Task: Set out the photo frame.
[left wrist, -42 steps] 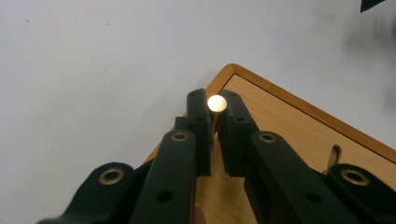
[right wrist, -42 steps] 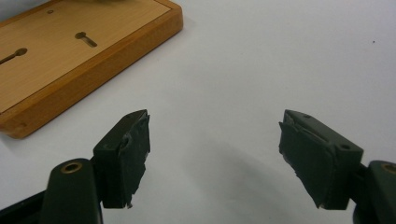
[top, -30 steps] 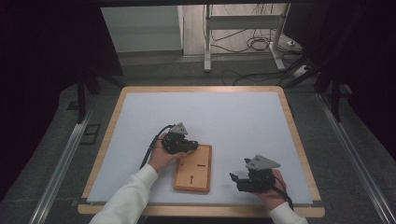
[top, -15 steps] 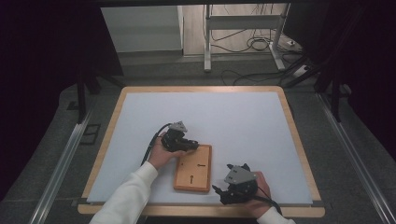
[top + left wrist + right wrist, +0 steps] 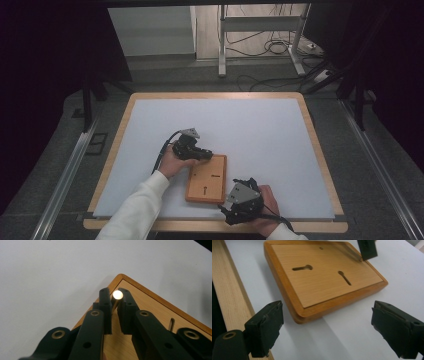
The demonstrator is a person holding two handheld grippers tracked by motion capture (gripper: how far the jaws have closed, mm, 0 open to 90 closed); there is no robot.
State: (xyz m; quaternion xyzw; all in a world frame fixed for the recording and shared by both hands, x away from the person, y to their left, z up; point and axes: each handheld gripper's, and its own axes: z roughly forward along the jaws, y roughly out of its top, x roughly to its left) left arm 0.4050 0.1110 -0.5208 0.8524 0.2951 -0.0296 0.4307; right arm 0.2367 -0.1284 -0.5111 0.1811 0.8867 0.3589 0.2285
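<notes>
On the near half of the pale table mat (image 5: 280, 135) lies a flat wooden board (image 5: 206, 179) with a raised, rounded rim, its long side running away from the person. The left gripper (image 5: 196, 152) sits at the board's far left corner; in the left gripper view its 2 jaws are clamped on a thin, shiny metal pin (image 5: 117, 295) that stands just inside that corner. The right gripper (image 5: 239, 204) hovers low over the mat just off the board's near right corner, and its jaws have just been opening: in the right gripper view they stand wide apart, nothing between the pads, the board's near corner lying ahead of them. That view also shows 2 keyhole-shaped slots (image 5: 302, 268) cut into the board's face and a small round hole (image 5: 321, 248) near its far edge. A small dark mark sits on the board in the high view, too small to read, and no other writing is legible.
</notes>
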